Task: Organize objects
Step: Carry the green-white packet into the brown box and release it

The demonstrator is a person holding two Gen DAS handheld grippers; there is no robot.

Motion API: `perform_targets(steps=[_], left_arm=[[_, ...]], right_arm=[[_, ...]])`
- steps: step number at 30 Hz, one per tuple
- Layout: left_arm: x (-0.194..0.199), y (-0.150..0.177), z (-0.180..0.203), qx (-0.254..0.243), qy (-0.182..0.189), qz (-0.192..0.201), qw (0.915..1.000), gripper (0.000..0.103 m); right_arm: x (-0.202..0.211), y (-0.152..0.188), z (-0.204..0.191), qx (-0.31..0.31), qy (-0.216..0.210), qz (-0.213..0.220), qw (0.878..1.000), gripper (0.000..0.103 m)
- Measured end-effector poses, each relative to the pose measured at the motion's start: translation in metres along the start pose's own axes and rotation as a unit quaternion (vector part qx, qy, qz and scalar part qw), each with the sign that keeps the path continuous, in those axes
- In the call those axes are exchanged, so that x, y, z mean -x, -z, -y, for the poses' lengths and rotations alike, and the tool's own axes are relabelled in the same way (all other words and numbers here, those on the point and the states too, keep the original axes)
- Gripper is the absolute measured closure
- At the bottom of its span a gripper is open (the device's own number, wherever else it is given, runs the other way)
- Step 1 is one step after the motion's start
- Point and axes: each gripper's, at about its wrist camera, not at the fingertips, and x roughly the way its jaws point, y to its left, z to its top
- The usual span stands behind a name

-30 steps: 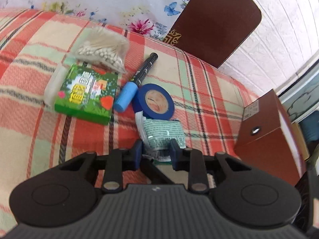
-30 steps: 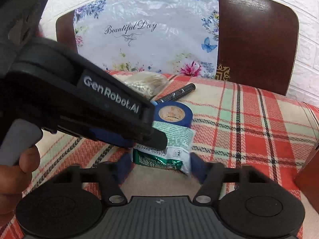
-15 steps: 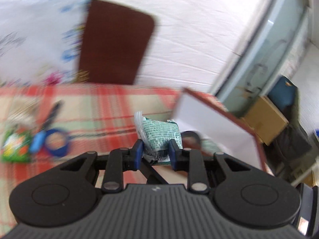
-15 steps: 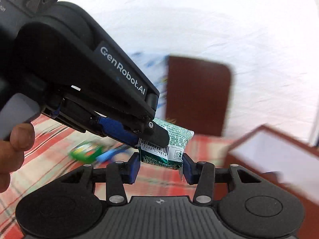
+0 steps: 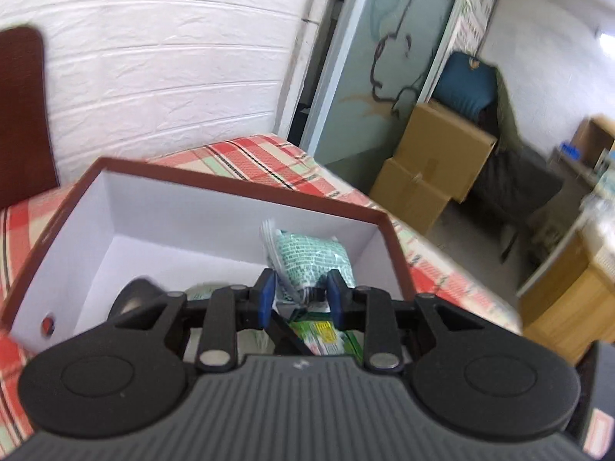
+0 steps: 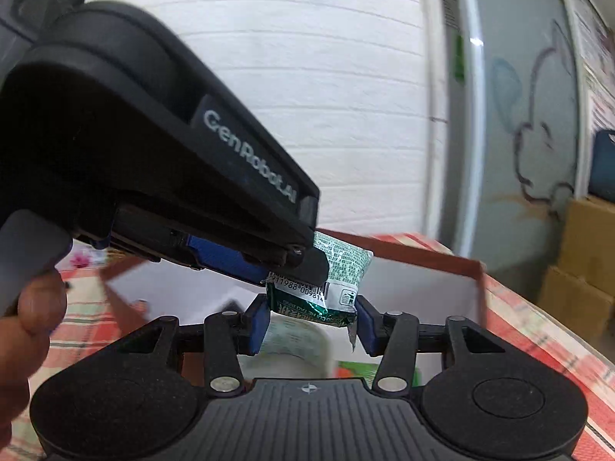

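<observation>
My left gripper [image 5: 300,299] is shut on a green-and-white snack packet [image 5: 311,259] and holds it over the open brown box [image 5: 230,188] with a white inside. My right gripper [image 6: 311,320] is shut on the same packet [image 6: 326,288] from the other end, with the left gripper's fingers [image 6: 230,253] crossing in front of it. The box [image 6: 423,255] lies just beyond the packet. Inside it I see a dark round object [image 5: 132,299] and green packaging [image 5: 326,336] under the gripper.
The box sits on a red-and-green plaid cloth [image 5: 265,153]. A brown chair back [image 5: 21,115] stands at the far left. Cardboard cartons [image 5: 434,161] and a glass door [image 5: 369,57] are to the right. A hand [image 6: 23,322] holds the left gripper.
Both grippers have swung right with the packet, away from the pile of items on the cloth, and now hold it over the open box.
</observation>
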Motion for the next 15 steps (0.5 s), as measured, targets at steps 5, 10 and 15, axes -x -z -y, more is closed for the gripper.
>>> perform_targets(steps=[5, 10, 15], left_arm=[[0.003, 0.003, -0.008, 0.014, -0.017, -0.005, 0.9997, 0.071], [0.045, 0.015, -0.019, 0.005, -0.044, 0.02, 0.9988, 0.071], [0.089, 0.039, -0.045, 0.016, -0.085, 0.042, 0.9954, 0.071]], right_arm=[[-0.002, 0.006, 0.02, -0.015, 0.027, -0.004, 1.0, 0.043], [0.018, 0.014, 0.006, -0.011, 0.015, 0.027, 0.999, 0.043], [0.033, 0.021, -0.033, 0.009, -0.015, 0.068, 0.998, 0.043]])
